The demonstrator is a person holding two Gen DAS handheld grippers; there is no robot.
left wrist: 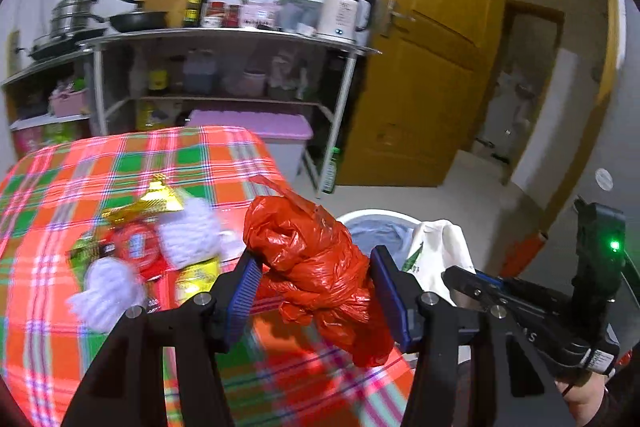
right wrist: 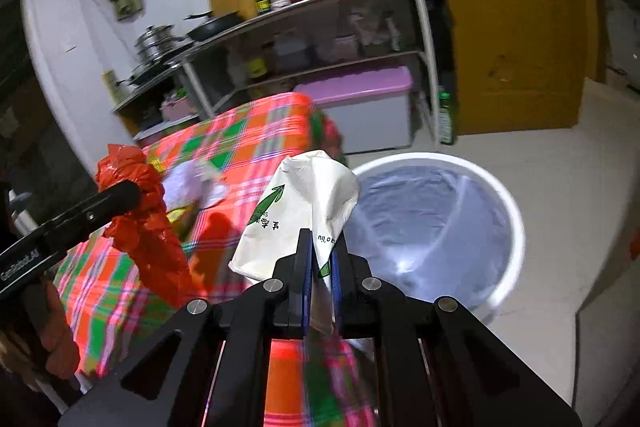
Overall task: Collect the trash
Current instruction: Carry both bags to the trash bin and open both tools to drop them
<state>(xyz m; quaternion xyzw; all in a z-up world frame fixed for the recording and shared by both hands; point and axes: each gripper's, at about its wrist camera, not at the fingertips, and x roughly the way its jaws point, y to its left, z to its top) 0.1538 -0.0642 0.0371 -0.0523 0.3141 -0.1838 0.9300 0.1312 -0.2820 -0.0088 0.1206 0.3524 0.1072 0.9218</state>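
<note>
A crumpled red plastic bag (left wrist: 316, 263) hangs between the blue pads of my left gripper (left wrist: 316, 279), which is shut on it above the near edge of the plaid-covered table (left wrist: 160, 155). Behind it on the cloth lie a gold wrapper (left wrist: 148, 203), white tissue wads (left wrist: 188, 235) and red and yellow packets (left wrist: 136, 247). My right gripper (right wrist: 320, 259) is shut on a white bag with green print (right wrist: 304, 199), held beside the table's corner, left of a white bin (right wrist: 516, 227) with a blue liner. In the right wrist view the left gripper (right wrist: 134, 195) and its red bag (right wrist: 152, 247) show at the left.
A metal shelf (left wrist: 224, 35) with pots, bottles and a kettle (left wrist: 340, 11) lines the far wall. Under it sits a lilac-lidded box (right wrist: 360, 87), with a green bottle (right wrist: 444, 115) on the floor. A yellow door (left wrist: 432, 67) stands ajar at the right. Pale floor surrounds the bin.
</note>
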